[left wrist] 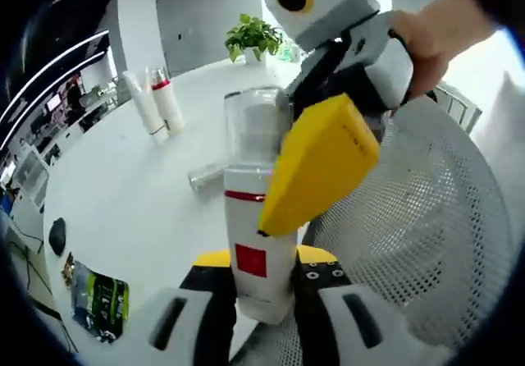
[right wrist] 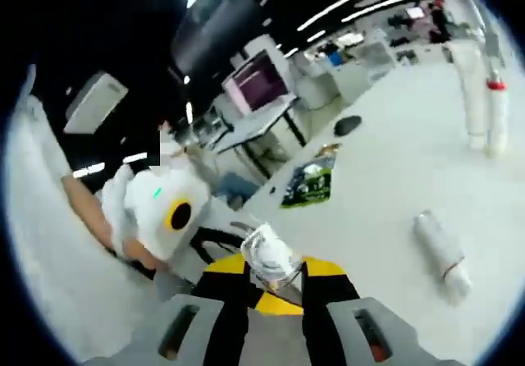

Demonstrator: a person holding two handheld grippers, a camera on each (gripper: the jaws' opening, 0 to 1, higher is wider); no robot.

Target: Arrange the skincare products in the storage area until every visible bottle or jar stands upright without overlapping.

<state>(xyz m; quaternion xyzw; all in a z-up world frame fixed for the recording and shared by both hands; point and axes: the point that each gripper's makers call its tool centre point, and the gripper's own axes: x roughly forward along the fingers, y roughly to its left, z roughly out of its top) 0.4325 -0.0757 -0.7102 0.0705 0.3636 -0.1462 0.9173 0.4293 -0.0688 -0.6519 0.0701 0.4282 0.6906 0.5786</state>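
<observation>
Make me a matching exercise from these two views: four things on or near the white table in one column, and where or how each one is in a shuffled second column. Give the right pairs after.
Things:
1. white bottle with red band
2. potted plant
3. clear-capped bottle
4. dark mouse

Places or states:
A. lying on its side on the white table
B. held between the left gripper fingers, the right gripper at its clear cap
C. at the table's far edge
D. near the table's edge, by a green packet

Pairs: 1-B, 2-C, 3-A, 4-D

Glossy white plastic bottle point(left wrist: 258, 251) with a clear cap — smooth white table point(left wrist: 123, 194), mesh chair point(left wrist: 443, 218).
</observation>
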